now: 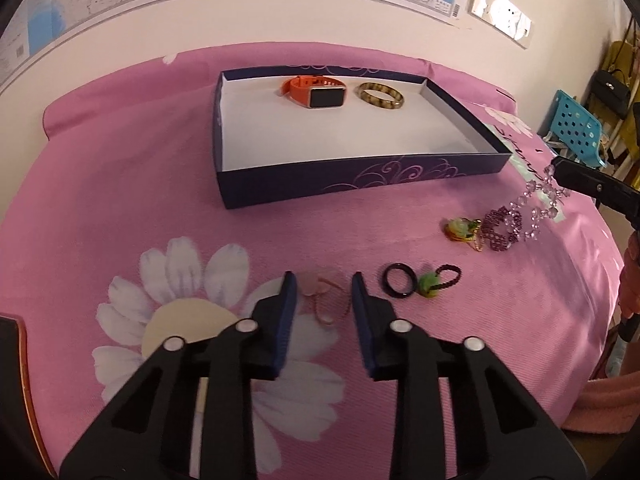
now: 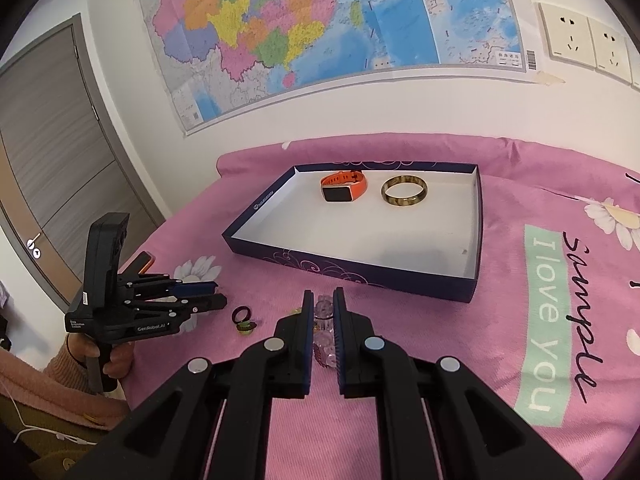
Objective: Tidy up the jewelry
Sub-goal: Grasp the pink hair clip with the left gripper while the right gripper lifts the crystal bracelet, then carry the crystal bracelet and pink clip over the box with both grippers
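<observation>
A dark blue box (image 1: 360,178) (image 2: 352,276) with a white inside holds an orange smartwatch (image 1: 316,92) (image 2: 344,188) and a brown bangle (image 1: 380,97) (image 2: 404,195). My left gripper (image 1: 323,286) (image 2: 208,294) is open over a pink cord bracelet (image 1: 326,302) on the pink cloth. My right gripper (image 2: 323,300) (image 1: 560,168) is shut on a clear purple bead bracelet (image 1: 532,208) (image 2: 323,308), lifted slightly. A dark ring (image 1: 398,281) (image 2: 241,314), a hair tie with a green charm (image 1: 432,284) (image 2: 246,326), a yellow-green pendant (image 1: 460,229) and a dark purple bracelet (image 1: 500,228) lie loose.
The pink flowered cloth (image 1: 140,200) (image 2: 520,320) covers the table, which stands against a wall with a map (image 2: 320,28). An orange-edged phone (image 2: 142,262) lies at the left edge. A blue stool (image 1: 576,124) and bags stand at the far right.
</observation>
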`<state>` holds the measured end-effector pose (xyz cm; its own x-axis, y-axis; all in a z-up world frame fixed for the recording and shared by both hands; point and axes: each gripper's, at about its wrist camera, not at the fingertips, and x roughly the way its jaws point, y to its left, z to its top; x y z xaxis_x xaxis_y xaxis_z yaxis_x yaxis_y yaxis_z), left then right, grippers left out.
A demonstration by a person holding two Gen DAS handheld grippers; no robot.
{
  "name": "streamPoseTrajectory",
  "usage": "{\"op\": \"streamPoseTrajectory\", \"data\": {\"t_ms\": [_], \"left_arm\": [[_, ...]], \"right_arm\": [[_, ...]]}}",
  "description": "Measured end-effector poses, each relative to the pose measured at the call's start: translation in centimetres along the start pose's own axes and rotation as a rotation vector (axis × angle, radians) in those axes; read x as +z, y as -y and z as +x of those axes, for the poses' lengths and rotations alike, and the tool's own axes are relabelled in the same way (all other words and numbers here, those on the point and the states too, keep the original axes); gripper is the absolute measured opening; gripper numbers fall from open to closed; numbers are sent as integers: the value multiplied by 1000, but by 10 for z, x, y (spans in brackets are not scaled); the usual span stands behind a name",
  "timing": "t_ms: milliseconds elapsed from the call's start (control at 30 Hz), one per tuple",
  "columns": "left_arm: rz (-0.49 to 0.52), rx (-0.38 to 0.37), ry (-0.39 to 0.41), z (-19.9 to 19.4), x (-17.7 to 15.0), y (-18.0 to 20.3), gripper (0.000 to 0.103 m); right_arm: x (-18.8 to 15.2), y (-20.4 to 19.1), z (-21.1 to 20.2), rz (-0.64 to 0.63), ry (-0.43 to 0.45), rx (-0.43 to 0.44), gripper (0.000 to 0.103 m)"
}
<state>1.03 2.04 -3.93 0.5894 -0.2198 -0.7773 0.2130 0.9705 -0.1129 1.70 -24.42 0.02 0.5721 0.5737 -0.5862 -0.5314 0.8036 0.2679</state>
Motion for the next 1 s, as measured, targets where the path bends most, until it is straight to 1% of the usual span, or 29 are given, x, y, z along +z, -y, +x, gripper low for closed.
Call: {"op": "streamPoseTrajectory", "data": {"t_ms": [67, 167, 233, 300, 800, 1000], "left_arm": [[-3, 11, 0, 0, 1, -1, 18], [-12, 11, 8, -1, 1, -1, 14], [-11, 11, 13, -3, 1, 0, 13], [-9, 1, 15, -4, 2, 2, 5], [-4, -23, 51, -15, 5, 3, 4], [-19, -53, 70, -22, 8, -2, 4]], "right_arm": [[1, 0, 1, -3, 1, 2, 8], [3, -2, 1, -8, 6, 3, 8], [5, -4, 0, -13, 14, 5, 8], [7, -5, 0, -20, 23, 3, 8], [19, -11, -3, -43, 52, 8, 8], [20, -11, -4, -44, 60, 8, 8]]}}
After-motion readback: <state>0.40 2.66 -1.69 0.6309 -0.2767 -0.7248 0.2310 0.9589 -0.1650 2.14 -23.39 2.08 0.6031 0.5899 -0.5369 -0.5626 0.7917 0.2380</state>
